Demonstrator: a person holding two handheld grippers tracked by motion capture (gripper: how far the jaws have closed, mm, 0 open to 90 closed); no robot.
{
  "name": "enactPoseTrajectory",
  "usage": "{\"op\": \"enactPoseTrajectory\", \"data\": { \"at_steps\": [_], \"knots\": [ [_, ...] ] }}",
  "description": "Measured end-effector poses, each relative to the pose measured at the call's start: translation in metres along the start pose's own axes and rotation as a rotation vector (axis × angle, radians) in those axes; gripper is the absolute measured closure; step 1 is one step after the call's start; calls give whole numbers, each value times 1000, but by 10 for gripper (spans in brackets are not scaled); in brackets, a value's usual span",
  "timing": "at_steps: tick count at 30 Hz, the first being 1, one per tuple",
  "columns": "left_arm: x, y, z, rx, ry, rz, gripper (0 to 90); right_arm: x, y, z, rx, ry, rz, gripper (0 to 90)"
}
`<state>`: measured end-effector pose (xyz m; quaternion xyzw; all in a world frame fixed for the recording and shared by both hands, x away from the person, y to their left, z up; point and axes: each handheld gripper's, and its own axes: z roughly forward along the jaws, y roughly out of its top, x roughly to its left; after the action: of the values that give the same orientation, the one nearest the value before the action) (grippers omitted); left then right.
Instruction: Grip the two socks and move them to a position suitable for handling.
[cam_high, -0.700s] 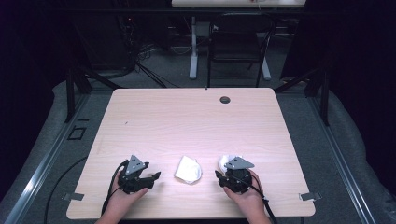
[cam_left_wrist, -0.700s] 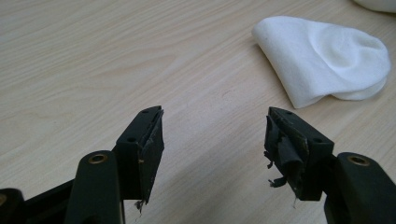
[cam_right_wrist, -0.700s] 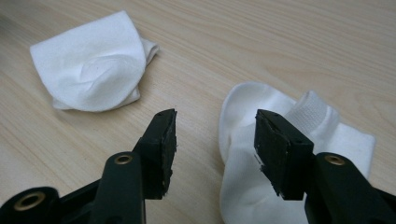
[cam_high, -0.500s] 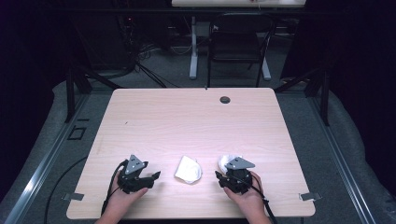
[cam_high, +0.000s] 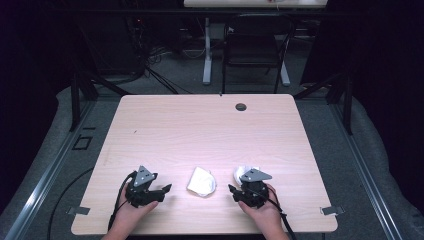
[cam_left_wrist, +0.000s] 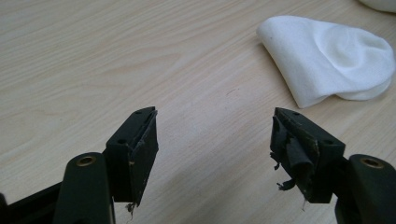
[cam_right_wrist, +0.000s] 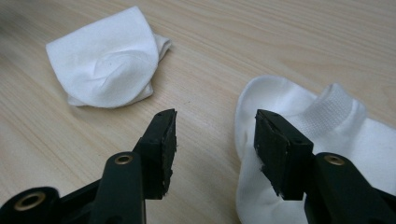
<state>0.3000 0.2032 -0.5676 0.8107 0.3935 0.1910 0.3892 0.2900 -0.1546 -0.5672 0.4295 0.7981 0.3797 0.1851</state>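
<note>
We see two white socks low in the high view: a folded sock (cam_high: 201, 181) at bottom centre and a flat sock (cam_right_wrist: 322, 140) just right of it, apart from each other, likely waiting to be paired. The right hand-held gripper (cam_right_wrist: 215, 135) hangs released over the flat sock's edge, probably lining up a grasp. The left hand-held gripper (cam_left_wrist: 215, 135), jaws spread and empty, rests on the surface (cam_high: 200, 130) lower left, pointed at the folded sock.

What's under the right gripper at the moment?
A white sock lies flat on the table beneath the right gripper, whose open jaws hover over its cuff edge. The gripper covers the sock's remainder.
</note>
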Motion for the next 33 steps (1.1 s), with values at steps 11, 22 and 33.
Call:
{"op": "enactPoseTrajectory", "data": {
  "at_steps": [11,22,33],
  "knots": [
    [-9,5,3,1,-22,10,399,0,0,-2,5,2,16,509],
    [-19,14,11,19,-58,2,485,2,1,-2,1,6,5,516],
    [-35,35,24,19,-78,14,557,2,1,-1,4,7,8,519]
  ]
}}
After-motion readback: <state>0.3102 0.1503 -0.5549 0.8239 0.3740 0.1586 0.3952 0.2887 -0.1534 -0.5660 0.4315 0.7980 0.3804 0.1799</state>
